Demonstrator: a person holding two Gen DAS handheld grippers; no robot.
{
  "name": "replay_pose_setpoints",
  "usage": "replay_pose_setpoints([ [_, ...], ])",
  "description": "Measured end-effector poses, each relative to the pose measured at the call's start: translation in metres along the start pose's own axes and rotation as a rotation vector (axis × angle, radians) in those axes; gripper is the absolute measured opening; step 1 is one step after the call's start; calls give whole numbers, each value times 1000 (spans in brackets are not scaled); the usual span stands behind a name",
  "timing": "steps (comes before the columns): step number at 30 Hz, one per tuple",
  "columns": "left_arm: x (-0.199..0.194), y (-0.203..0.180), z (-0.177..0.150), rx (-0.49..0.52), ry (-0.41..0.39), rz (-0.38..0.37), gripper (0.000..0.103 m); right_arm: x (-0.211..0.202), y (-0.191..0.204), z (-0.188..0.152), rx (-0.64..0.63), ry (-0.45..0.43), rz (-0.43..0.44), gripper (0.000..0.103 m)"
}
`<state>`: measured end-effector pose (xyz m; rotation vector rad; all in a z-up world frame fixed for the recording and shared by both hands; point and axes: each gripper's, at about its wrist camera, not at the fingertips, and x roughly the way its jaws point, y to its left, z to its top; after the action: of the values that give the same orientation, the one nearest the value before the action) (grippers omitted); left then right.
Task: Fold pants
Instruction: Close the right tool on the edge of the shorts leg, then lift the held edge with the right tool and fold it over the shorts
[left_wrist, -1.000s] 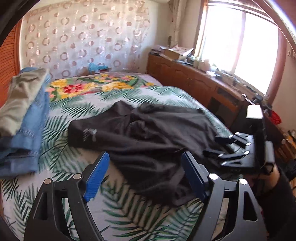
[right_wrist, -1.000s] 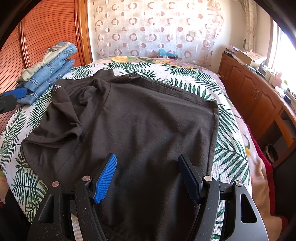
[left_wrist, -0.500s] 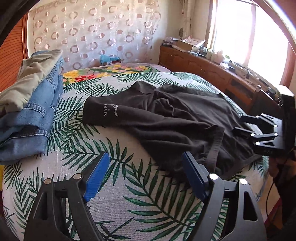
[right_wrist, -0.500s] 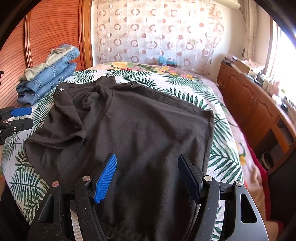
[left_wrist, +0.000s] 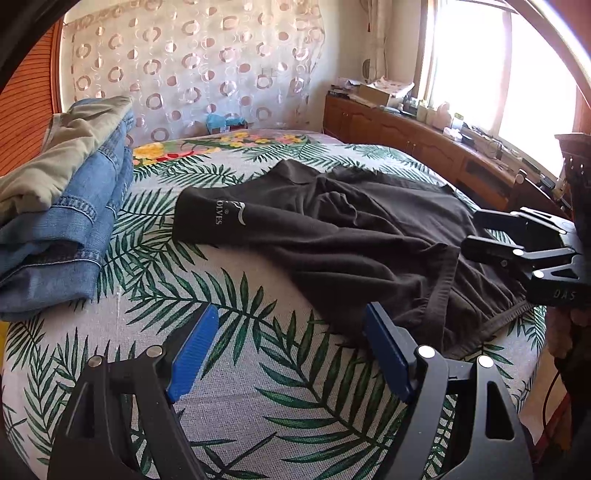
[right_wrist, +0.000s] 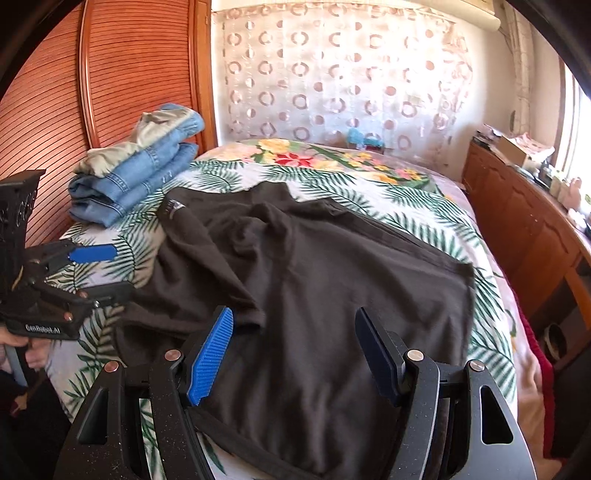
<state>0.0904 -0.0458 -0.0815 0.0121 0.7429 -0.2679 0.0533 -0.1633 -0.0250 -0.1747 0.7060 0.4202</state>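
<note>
Black pants (right_wrist: 314, 280) lie rumpled on the leaf-print bedspread (left_wrist: 229, 369); the right gripper (right_wrist: 295, 350) hovers wide above them, the left gripper (left_wrist: 291, 350) wide beside their hem, over bare bedspread.

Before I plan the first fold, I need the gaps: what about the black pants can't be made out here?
- Black pants, right wrist view: near hem cut off behind the right tool.
- Left wrist view: their right side is hidden by the right tool.
- Both views: leg layout lost in bunched folds.
- Logo: only partly legible.
</note>
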Motion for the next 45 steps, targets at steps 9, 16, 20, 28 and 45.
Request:
replay_pose_setpoints([
  [9, -11, -7, -4, 40, -82, 31, 81, 33, 3, 4, 11, 54, 60, 57],
  [16, -10, -11, -4, 60, -80, 46, 81, 46, 2, 7, 27, 91, 89, 42],
  [20, -9, -11, -4, 57, -71, 41, 81, 50, 2, 8, 25, 94, 101, 36],
  [28, -8, -11, -4, 58, -70, 40, 81, 34, 3, 5, 11, 40, 124, 8],
  [45, -16, -33, 25, 83, -70, 1, 81, -55, -34, -13, 80, -163, 79, 6],
])
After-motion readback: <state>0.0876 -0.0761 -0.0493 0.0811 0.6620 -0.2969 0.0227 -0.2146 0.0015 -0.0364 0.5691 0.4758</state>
